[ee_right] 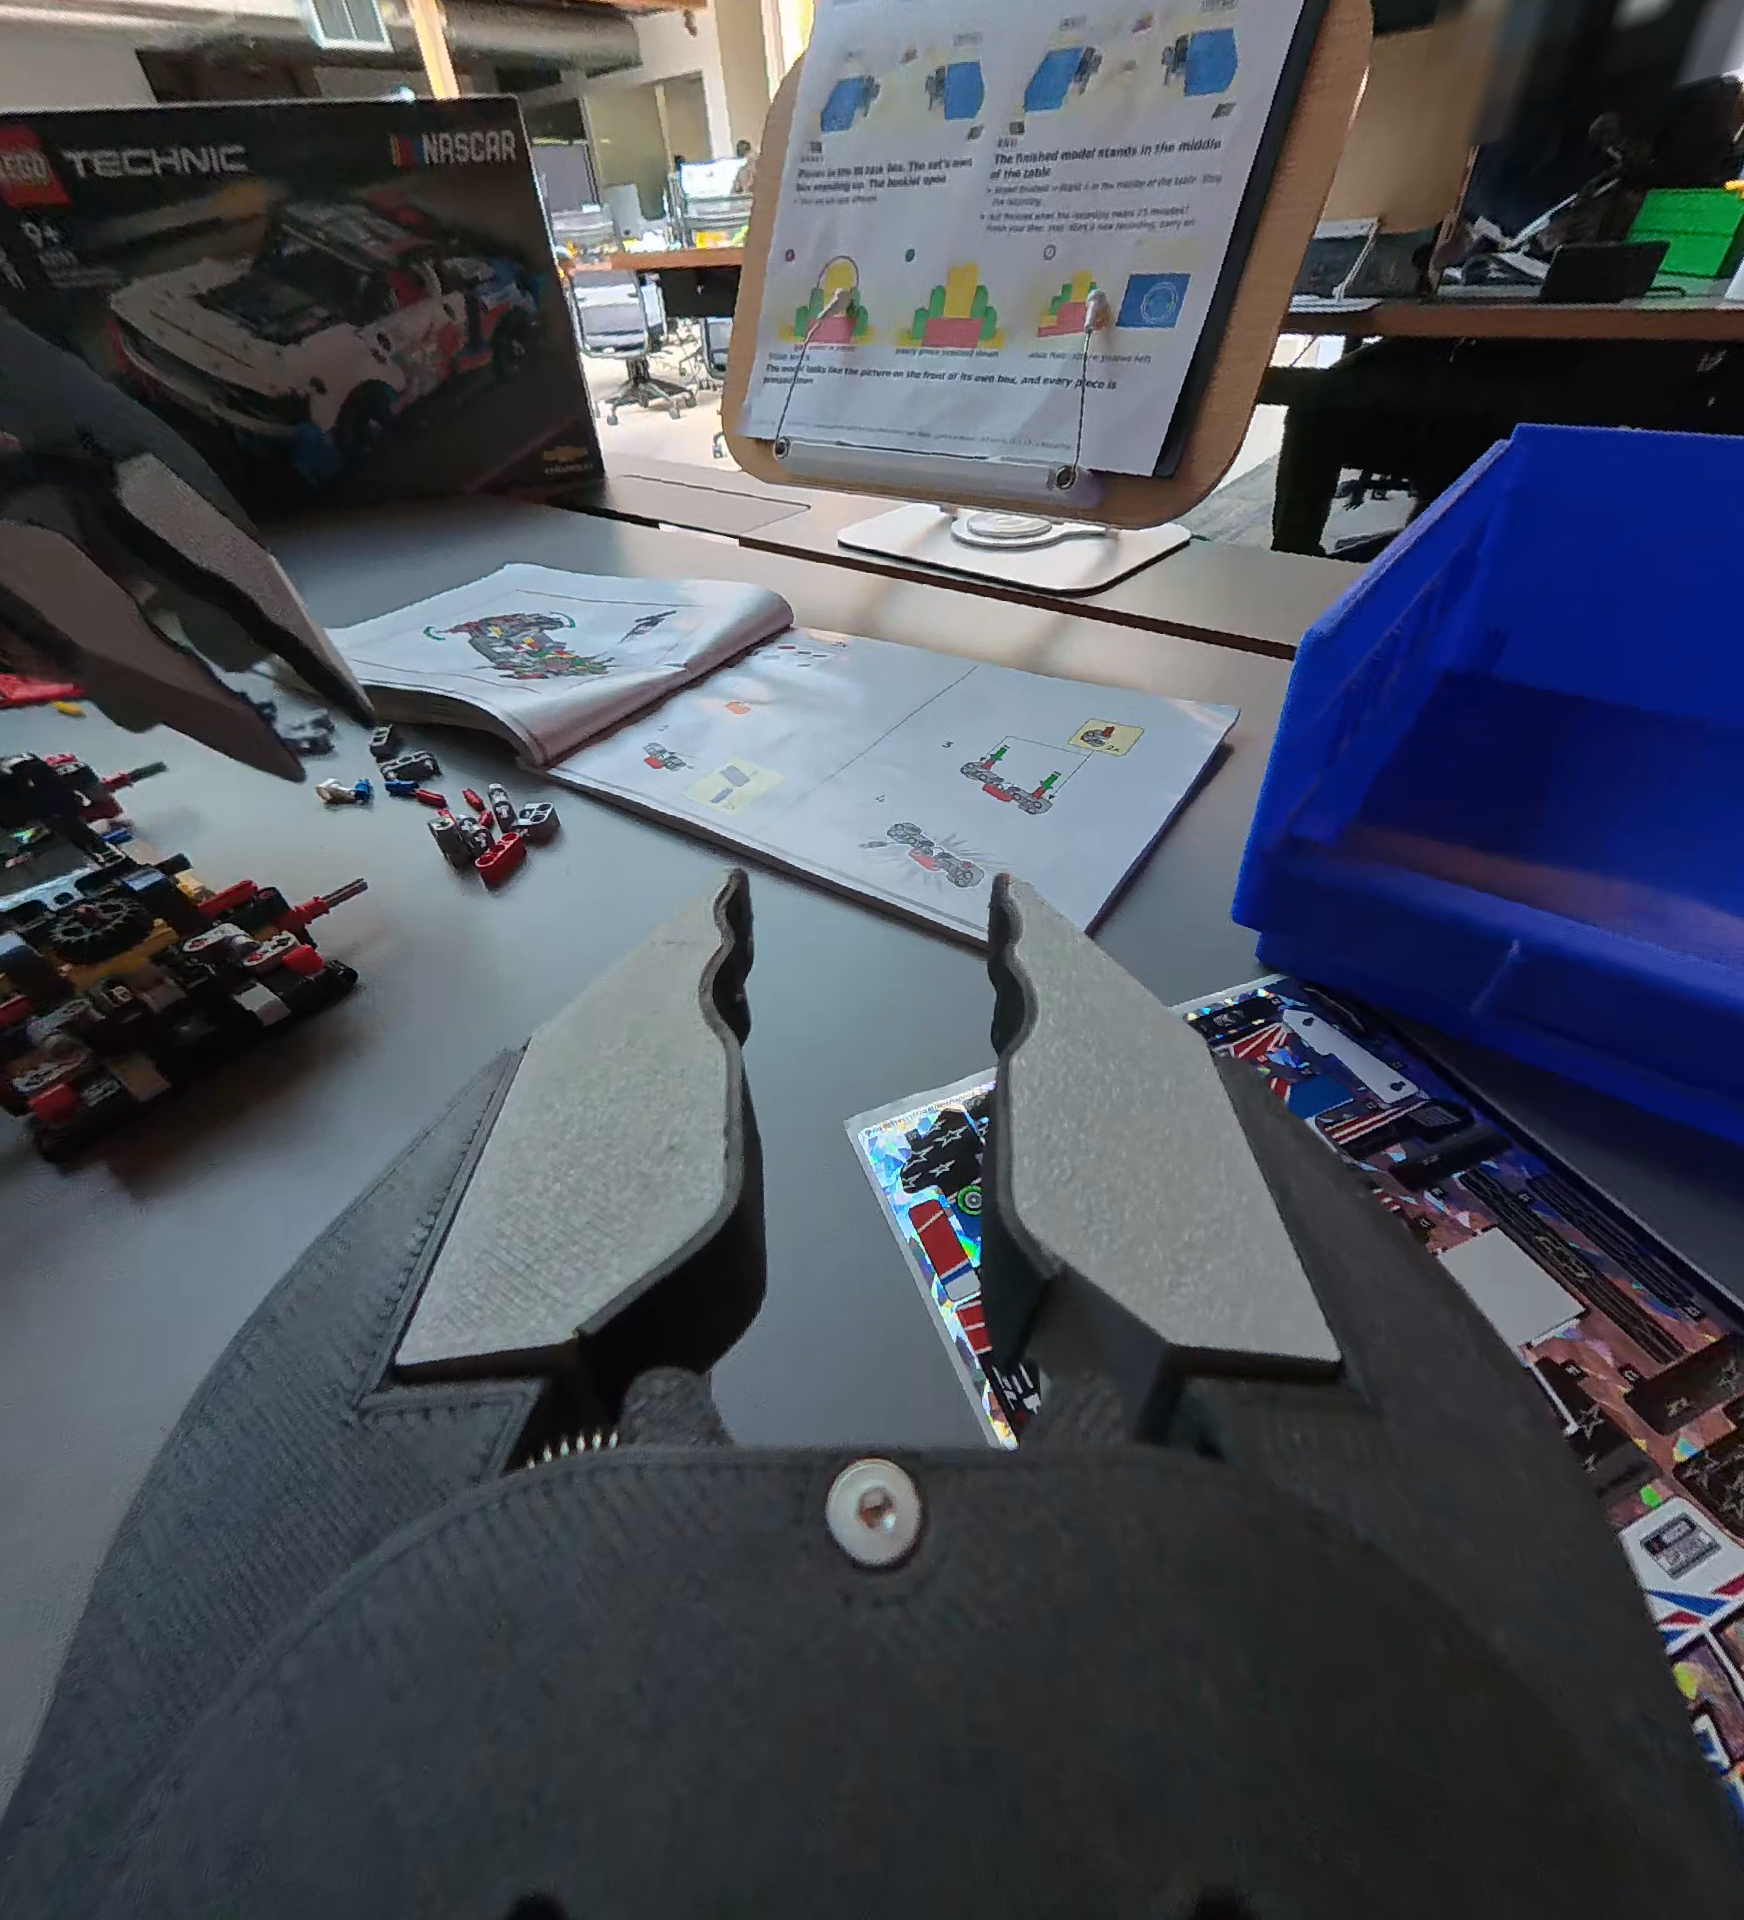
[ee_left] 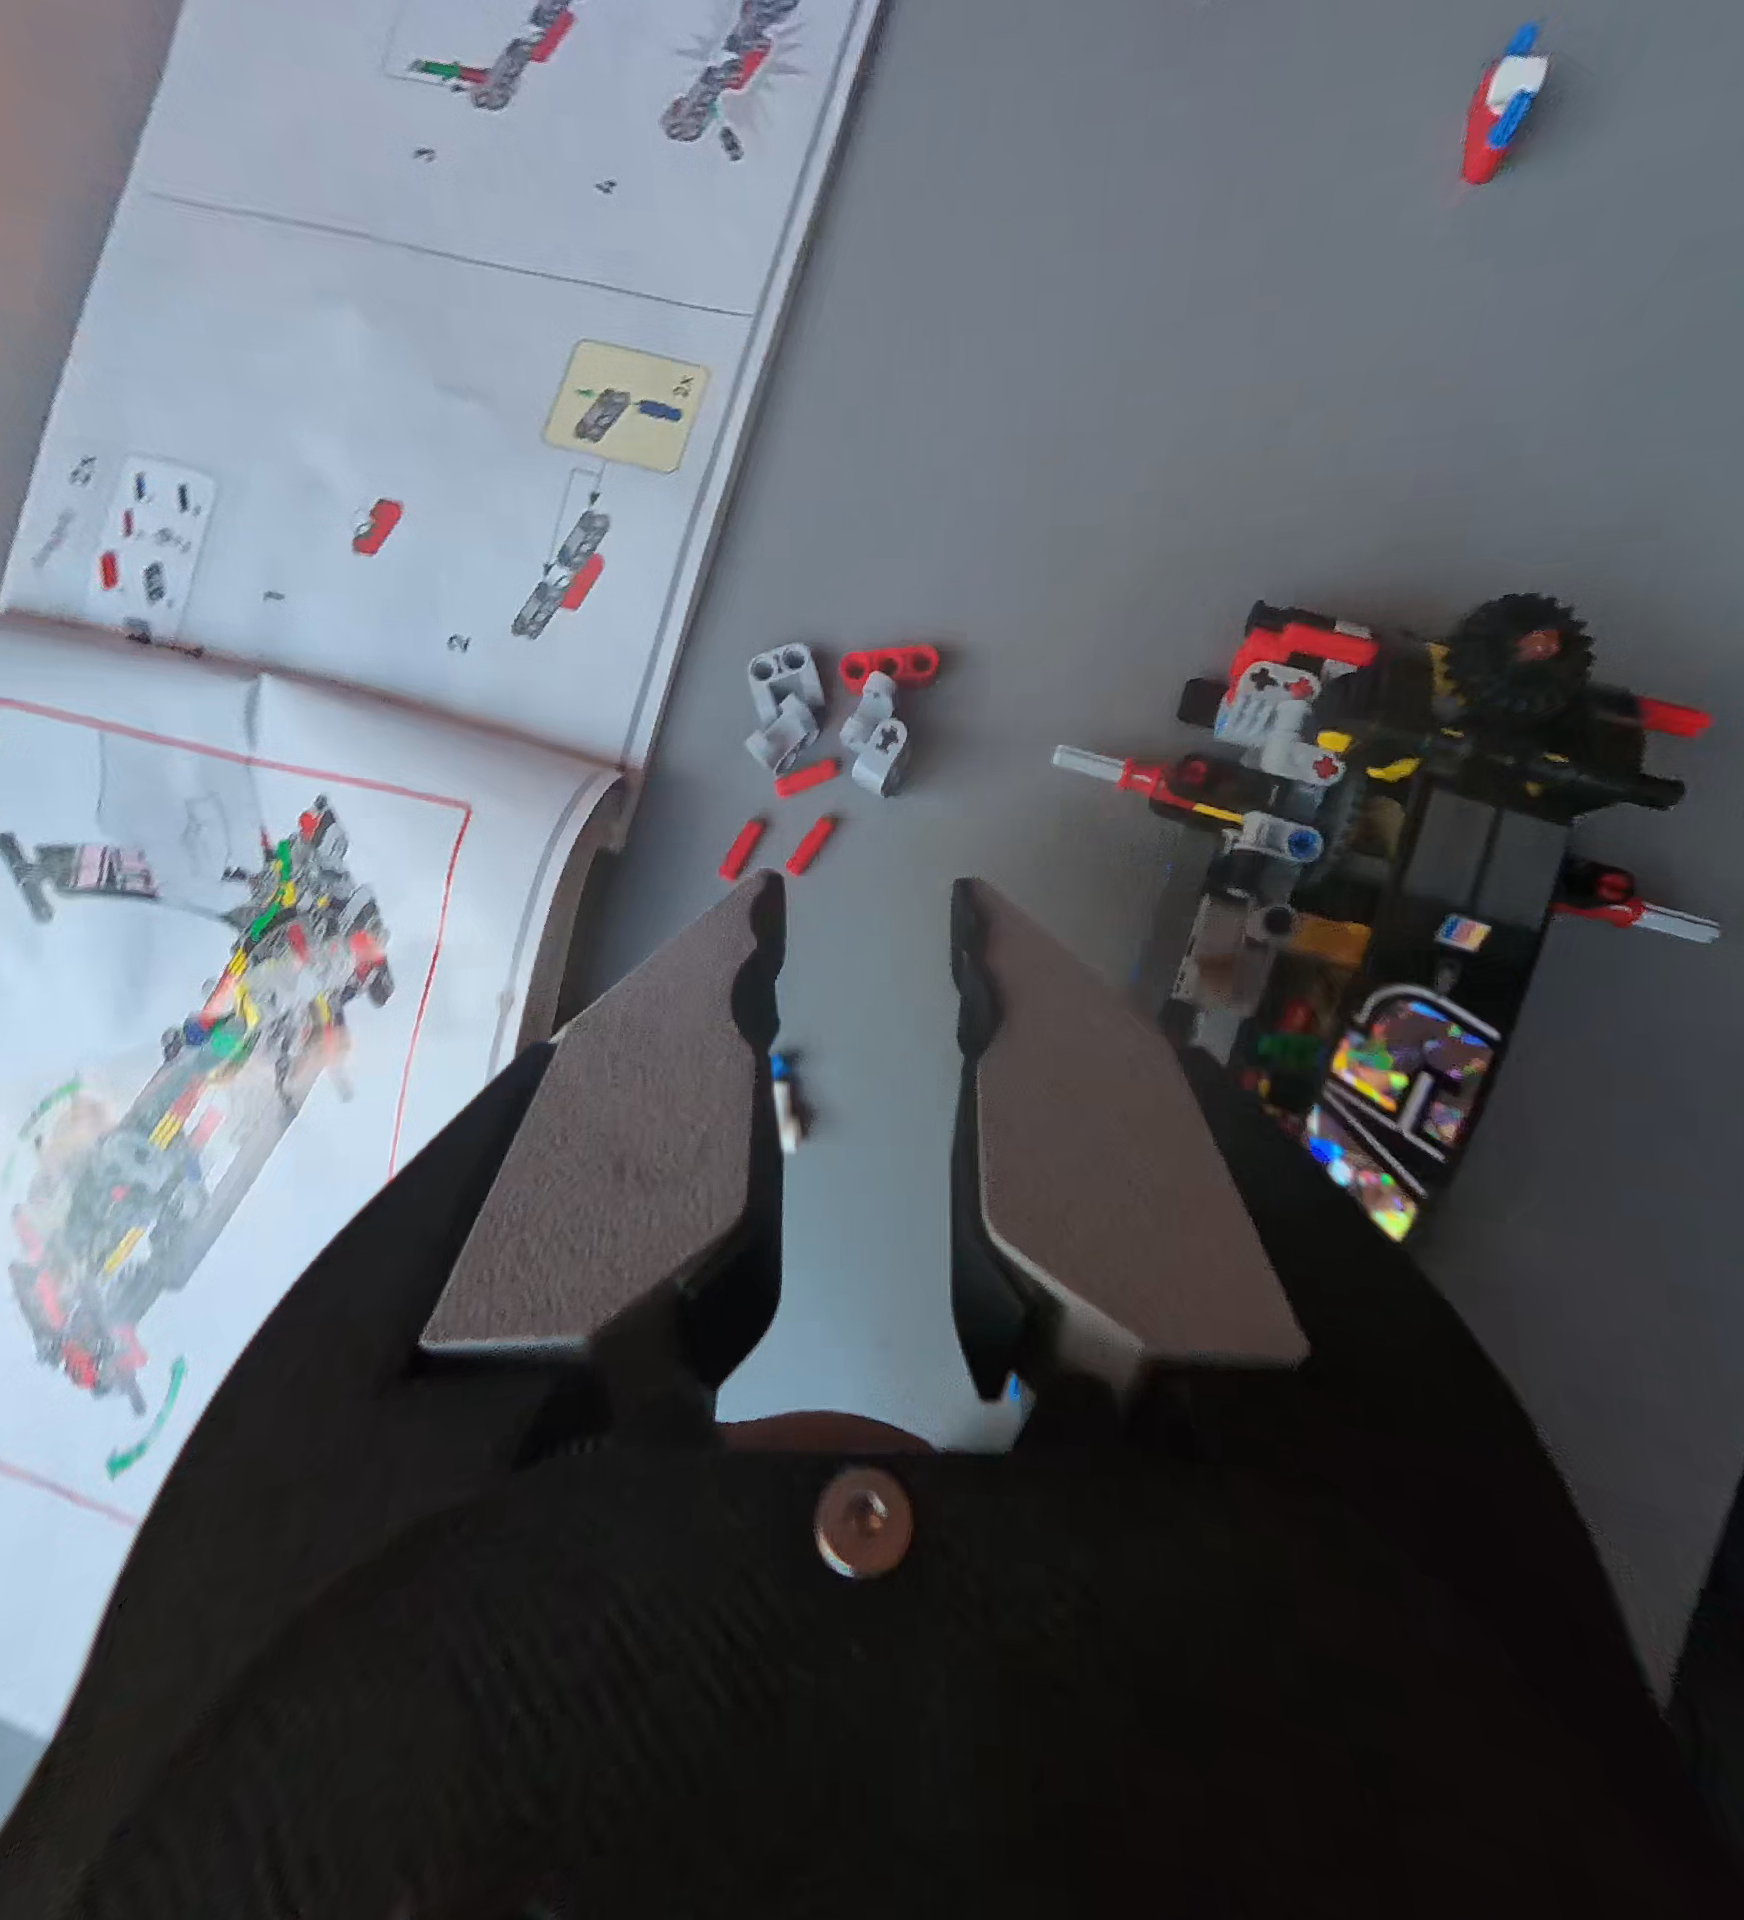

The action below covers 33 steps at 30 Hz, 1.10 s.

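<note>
- The left tongs (ee_left: 868, 894) hang over the grey bench (ee_left: 1159, 364) with their fingers spread and nothing between the pads.
- Just ahead of their tips lie three short red pins (ee_left: 785, 821), and beyond those a cluster of grey connectors (ee_left: 826, 727) with a red three-hole beam (ee_left: 889, 665).
- A small blue-and-white piece (ee_left: 788, 1101) lies on the bench below the left finger, apart from the pads.
- A part-built black model (ee_left: 1398, 831) stands to the right, and an open instruction booklet (ee_left: 380, 416) to the left.
- The right tongs (ee_right: 868, 914) are spread too, holding nothing, above bare bench near the booklet's near edge.
- A shiny sticker sheet (ee_right: 1470, 1195) lies under their right finger, with a blue bin (ee_right: 1574, 779) beyond it.
- The set's box (ee_right: 307, 291) and a paper stand (ee_right: 1003, 260) are at the back.
</note>
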Motion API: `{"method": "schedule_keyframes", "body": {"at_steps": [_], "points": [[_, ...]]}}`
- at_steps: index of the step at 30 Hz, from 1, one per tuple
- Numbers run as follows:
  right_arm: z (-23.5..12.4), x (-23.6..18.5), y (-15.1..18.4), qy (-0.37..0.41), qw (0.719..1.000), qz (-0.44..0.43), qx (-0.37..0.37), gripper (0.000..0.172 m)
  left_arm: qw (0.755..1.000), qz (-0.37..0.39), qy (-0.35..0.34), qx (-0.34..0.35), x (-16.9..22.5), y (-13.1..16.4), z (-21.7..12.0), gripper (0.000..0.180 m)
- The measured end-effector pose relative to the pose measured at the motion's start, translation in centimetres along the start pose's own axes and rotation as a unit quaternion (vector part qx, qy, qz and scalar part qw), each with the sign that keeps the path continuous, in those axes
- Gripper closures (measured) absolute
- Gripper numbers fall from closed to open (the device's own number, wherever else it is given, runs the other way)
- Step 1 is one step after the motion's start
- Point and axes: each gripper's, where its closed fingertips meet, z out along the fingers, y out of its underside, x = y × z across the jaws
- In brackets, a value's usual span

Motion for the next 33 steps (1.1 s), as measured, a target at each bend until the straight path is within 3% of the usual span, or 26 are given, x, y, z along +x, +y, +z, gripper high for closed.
{"method": "schedule_keyframes", "body": {"at_steps": [6,20,27,33], "points": [[-0.4,0.1,-0.4,0.001,1.000,0.002,0.016,0.132,0.999,0.027,0.014,-0.029,0.0,-0.6,2.9,0.153],[-0.2,-0.6,-0.2,-0.009,1.000,-0.017,0.011,0.132,0.998,0.035,0.030,-0.052,0.4,-0.2,4.7,0.153],[-0.3,-0.7,-0.2,-0.019,1.000,-0.007,0.012,0.133,1.000,0.020,0.016,0.000,-0.8,-1.4,1.4,0.150],[-0.2,-0.7,-0.4,-0.020,0.999,-0.016,0.018,0.134,1.000,0.012,0.027,-0.005,-2.6,-0.9,-0.8,0.148]]}}
